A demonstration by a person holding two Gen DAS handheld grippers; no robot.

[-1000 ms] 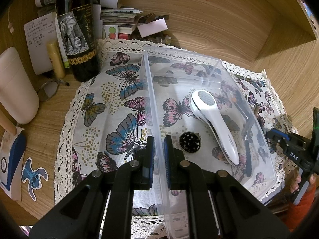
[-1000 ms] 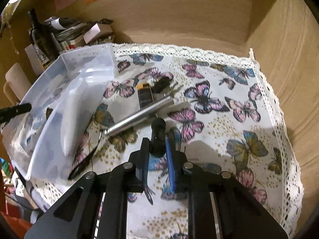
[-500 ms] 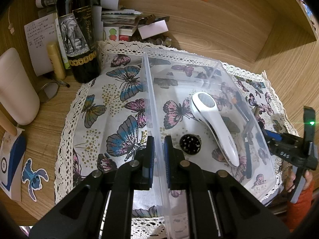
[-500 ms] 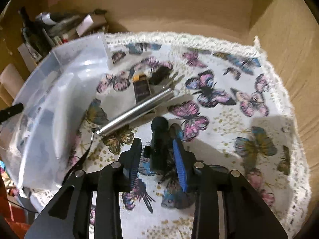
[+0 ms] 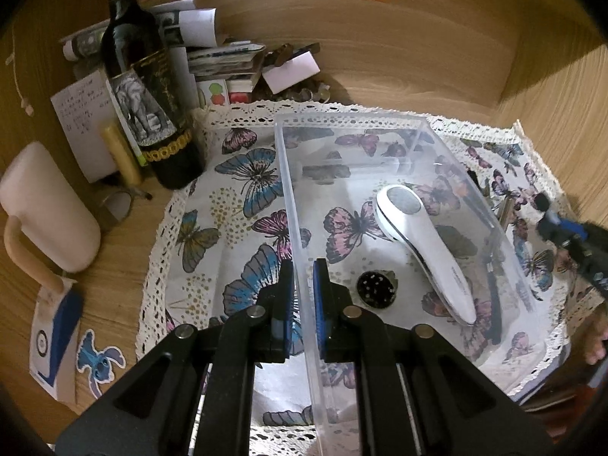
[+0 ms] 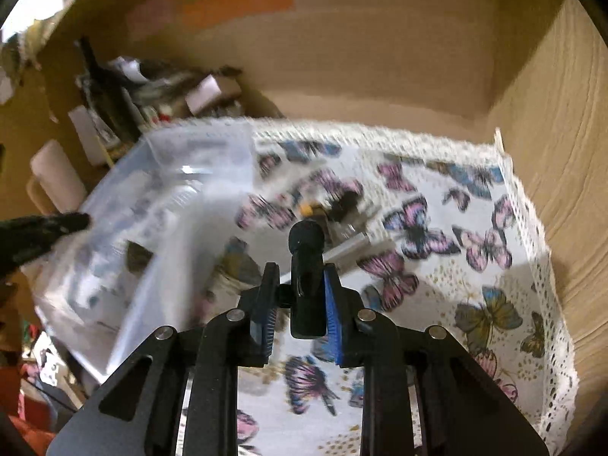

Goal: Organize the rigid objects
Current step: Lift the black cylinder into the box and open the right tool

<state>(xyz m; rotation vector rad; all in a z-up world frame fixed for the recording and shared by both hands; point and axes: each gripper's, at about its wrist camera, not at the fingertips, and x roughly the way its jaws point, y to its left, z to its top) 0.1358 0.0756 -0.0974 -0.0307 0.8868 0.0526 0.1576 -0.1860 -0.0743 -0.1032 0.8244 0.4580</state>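
A clear plastic bin (image 5: 448, 159) stands on the butterfly cloth (image 5: 243, 174). My left gripper (image 5: 303, 296) is shut on the bin's left wall. Inside lie a white handheld device (image 5: 421, 239) and a small black round piece (image 5: 376, 289). My right gripper (image 6: 297, 296) is shut on a black cylindrical object (image 6: 307, 266) and holds it above the cloth, right of the bin (image 6: 159, 205). It also shows in the left wrist view (image 5: 551, 224). A silver tube (image 6: 353, 245) and small dark items (image 6: 342, 205) lie on the cloth behind it.
A wine bottle (image 5: 148, 87), a white mug (image 5: 41, 205), a yellow tube (image 5: 121, 155), papers and boxes (image 5: 224, 64) crowd the back left corner. Wooden walls (image 6: 551, 152) close in the back and right.
My right gripper has closed on the black cylindrical object and lifted it off the cloth, moving up and toward the bin. The left gripper has kept its hold on the bin wall.
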